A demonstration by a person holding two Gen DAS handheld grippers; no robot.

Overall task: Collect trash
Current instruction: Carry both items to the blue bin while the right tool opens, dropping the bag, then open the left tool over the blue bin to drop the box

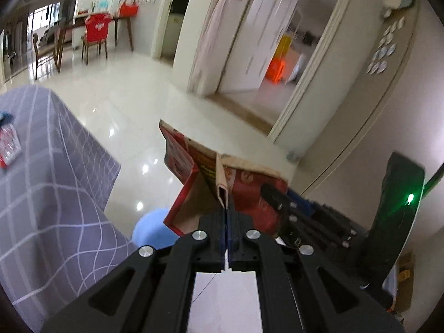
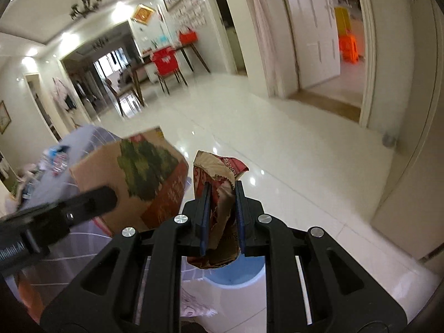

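My right gripper (image 2: 221, 211) is clamped on a crumpled wrapper (image 2: 219, 194), and the blue-lined bin (image 2: 236, 274) sits directly below at 6 o'clock; my left gripper (image 1: 227, 222), pinched on a flattened carton (image 1: 211, 177), has the bin at 8 o'clock

Glossy pale floor, and a table under a grey checked cloth

The white tiled floor (image 1: 133, 111) fills the middle of both views, shining with lamp reflections. At the left edge of the left wrist view stands the table with the grey checked cloth (image 1: 47, 172), bearing a red-and-white packet (image 1: 8, 147) and a small blue item too cut off to tell. On the floor, low in the frame beside the cloth, stands a light blue bin (image 1: 151, 230). Far back at upper left, a wooden dining table (image 1: 83, 22) and chairs (image 1: 95, 34) stand on the tiles.
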